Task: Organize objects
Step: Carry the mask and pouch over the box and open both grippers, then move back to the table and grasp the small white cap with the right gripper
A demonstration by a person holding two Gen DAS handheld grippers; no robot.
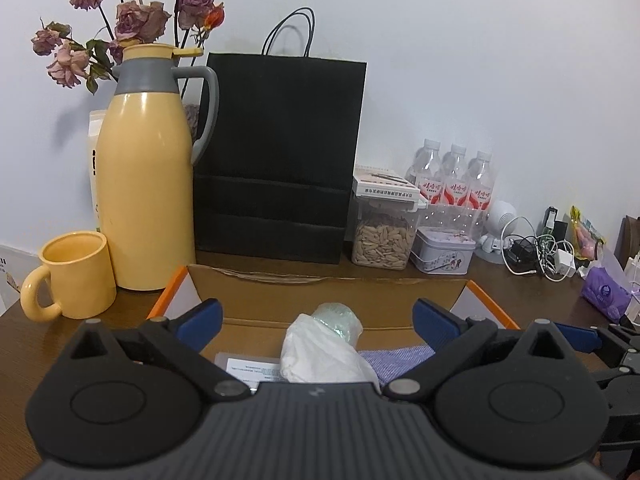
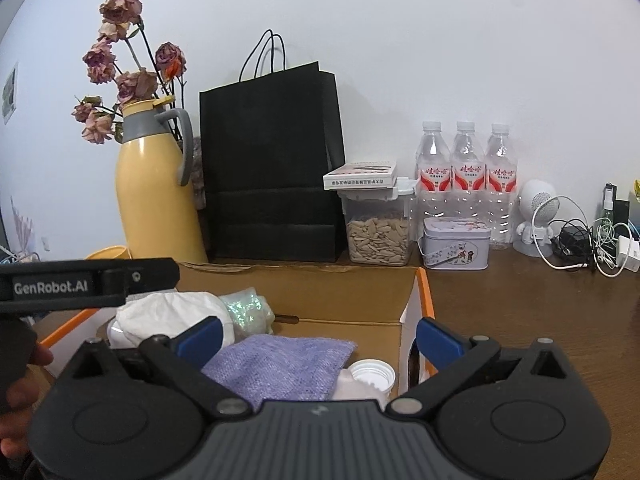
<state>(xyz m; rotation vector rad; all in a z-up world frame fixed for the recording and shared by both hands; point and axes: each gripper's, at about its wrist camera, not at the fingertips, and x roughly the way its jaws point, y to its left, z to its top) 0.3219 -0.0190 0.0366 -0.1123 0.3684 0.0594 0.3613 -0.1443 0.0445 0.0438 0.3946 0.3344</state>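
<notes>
Cardboard box (image 1: 328, 300), open-topped with orange-edged flaps, sits on the brown wooden table (image 2: 520, 304) and holds the sorted things. Inside it, the left wrist view shows a white wrapped bundle (image 1: 316, 352) with a pale green crinkled end, a lilac knitted cloth (image 1: 396, 360) touching its right side, and a printed paper slip (image 1: 252, 368) on the box floor to its left. The right wrist view adds a white ribbed cap (image 2: 372, 374) lying just beside the cloth, near the box's right wall.

Both tongs stand wide apart with nothing pinched. The left gripper (image 1: 318, 322) hangs over the box, its blue pads (image 1: 200, 318) on either side of the bundle without touching it. The right gripper (image 2: 316, 342) hangs over the box's right side: 1 pad is above the cloth, the other is outside the right wall. A fingertip (image 2: 40, 356) shows at the left edge of the right view, under the body of the left gripper.

Behind the box, along the white wall, stand a yellow thermos jug (image 1: 144, 184) with dried roses (image 1: 136, 20) behind it, a yellow mug (image 1: 74, 276), a black paper bag (image 1: 280, 152), a clear seed container (image 1: 384, 236) with a small flat box (image 1: 384, 184) on its lid, a small tin (image 1: 444, 252), 3 water bottles (image 1: 452, 184), a white figurine-shaped gadget (image 2: 536, 216) and tangled cables (image 2: 592, 244).
</notes>
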